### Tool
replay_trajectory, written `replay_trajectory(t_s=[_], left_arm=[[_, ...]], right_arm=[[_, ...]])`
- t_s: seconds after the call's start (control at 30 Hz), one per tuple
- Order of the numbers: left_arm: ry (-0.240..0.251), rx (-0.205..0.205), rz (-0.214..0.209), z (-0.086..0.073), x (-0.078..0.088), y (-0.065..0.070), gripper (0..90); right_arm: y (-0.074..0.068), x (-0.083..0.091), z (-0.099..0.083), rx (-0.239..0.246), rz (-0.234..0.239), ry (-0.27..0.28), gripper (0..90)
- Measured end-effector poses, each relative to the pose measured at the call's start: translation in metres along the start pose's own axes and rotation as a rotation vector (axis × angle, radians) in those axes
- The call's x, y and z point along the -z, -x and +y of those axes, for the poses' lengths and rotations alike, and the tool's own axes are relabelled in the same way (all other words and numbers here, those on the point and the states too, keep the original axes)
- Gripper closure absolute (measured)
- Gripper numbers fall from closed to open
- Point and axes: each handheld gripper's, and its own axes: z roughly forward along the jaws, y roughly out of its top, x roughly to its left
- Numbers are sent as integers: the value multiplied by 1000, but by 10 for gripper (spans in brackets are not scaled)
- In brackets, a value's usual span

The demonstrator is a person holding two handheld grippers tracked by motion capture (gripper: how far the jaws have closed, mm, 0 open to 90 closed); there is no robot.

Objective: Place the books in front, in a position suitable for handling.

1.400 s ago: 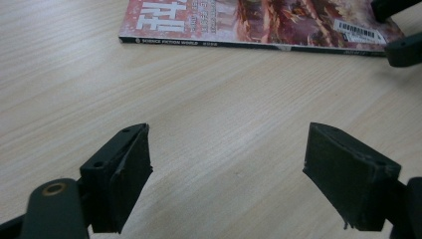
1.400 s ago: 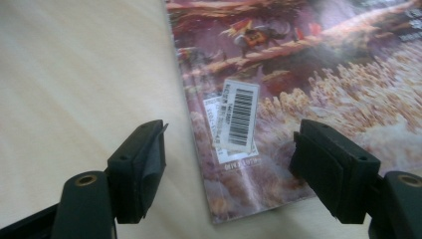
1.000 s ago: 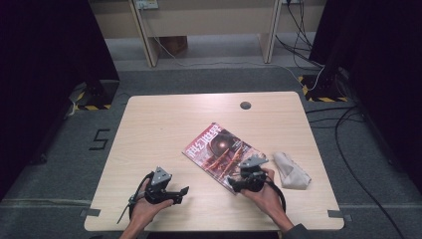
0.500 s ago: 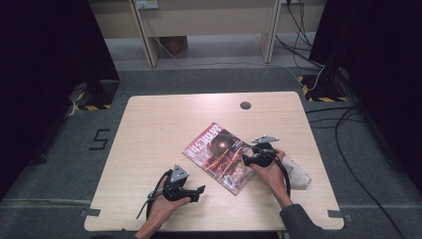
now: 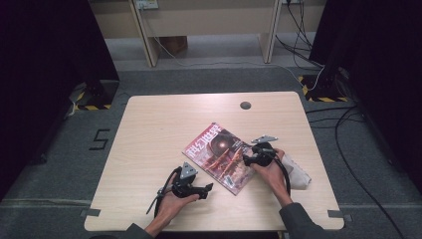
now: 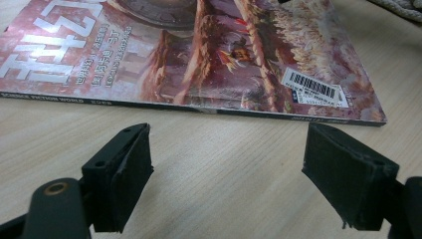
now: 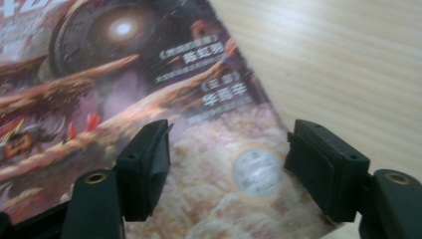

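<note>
A magazine [image 5: 219, 155] with a reddish cover lies slanted on the wooden table [image 5: 164, 124]. My left gripper [image 5: 208, 189] rests low on the table just short of the magazine's near edge, jaws open and empty. In the left gripper view the spine [image 6: 149, 103] runs across ahead of the gripper [image 6: 226, 174]. My right gripper [image 5: 246, 160] hovers over the cover's right side, open; its jaws have just been opening wider, with nothing pinched between them. In the right gripper view the cover [image 7: 149, 89] lies under the gripper [image 7: 229, 159].
A crumpled white cloth [image 5: 300, 172] lies by the magazine's right, under the right hand; it also peeks in as the cloth [image 6: 398, 5]. A dark cable hole [image 5: 245, 105] sits near the table's far edge. Cables run over the floor at the right.
The left hand has slid right toward the magazine's near edge. The right hand has moved away from the table's front edge, up onto the magazine's right side.
</note>
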Motion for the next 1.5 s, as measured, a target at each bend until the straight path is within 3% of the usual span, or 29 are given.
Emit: replay_trajectory(t_s=[0.1,0.17,0.23,0.33,0.37,0.57,0.63,0.7,1.07,1.5], left_arm=[[2,4,-4,0,0,0,184],[6,8,-4,1,0,-1,184],[2,9,-4,1,-1,-1,184],[-2,5,-7,0,-2,-1,184],[-3,4,-8,0,-2,0,184],[-3,8,-4,1,-4,-1,185],[-3,13,0,1,-4,-3,186],[9,47,-17,2,-1,-4,186],[-12,49,-5,1,-4,-5,186],[-54,65,15,-1,-7,-7,188]], right_arm=[[6,-1,1,-24,20,-5,309],[2,1,1,-12,30,-32,287],[2,1,2,8,20,-35,310],[6,0,3,-15,9,-14,298],[7,-4,1,-21,14,-36,279],[3,-1,-2,-37,25,-44,272],[1,2,-4,-28,33,-50,272],[-6,9,-12,-12,39,-49,269],[-29,37,-41,79,118,-79,253],[-39,47,-54,92,154,-80,248]])
